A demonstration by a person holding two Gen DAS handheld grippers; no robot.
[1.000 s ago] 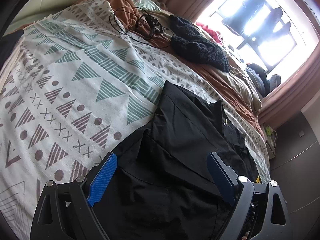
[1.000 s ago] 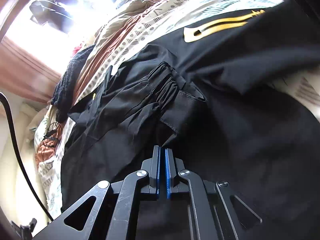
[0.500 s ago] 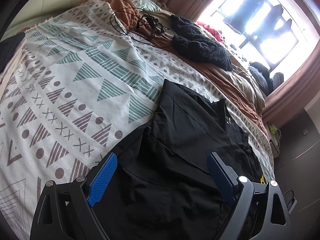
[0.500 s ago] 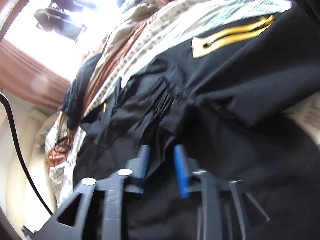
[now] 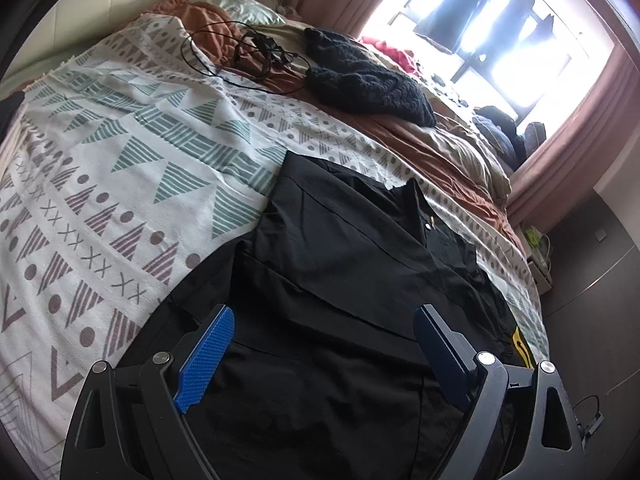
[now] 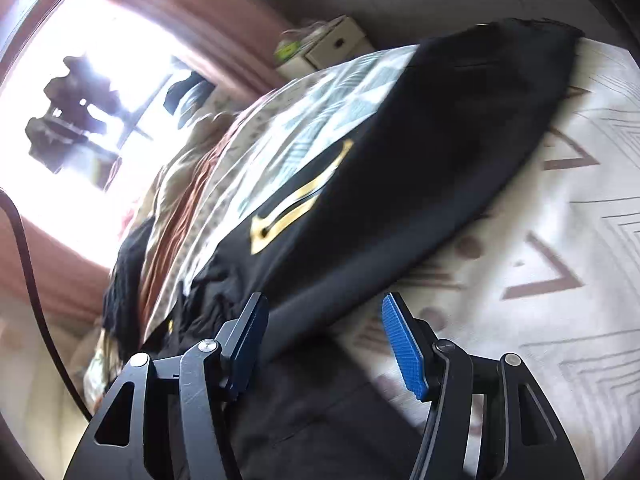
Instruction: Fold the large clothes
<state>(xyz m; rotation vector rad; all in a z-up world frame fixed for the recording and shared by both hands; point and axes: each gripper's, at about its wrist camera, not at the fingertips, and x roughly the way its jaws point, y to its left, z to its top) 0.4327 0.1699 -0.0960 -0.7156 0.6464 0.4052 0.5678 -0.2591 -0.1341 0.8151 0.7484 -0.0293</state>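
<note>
Black garment [image 5: 340, 280] lies spread on the patterned bedspread [image 5: 120, 152], directly under and ahead of both tools. Left gripper [image 5: 324, 344] hangs over it with jaws wide apart, nothing between the pads, cloth below. Right gripper [image 6: 324, 340] jaws are opening, nothing pinched; it sits over the garment's edge, left pad above black fabric with the yellow mark [image 6: 296, 204] ahead, right pad above bare bedspread.

home bedroom: bed [image 5: 120, 168], curtained window [image 5: 500, 32]
</note>
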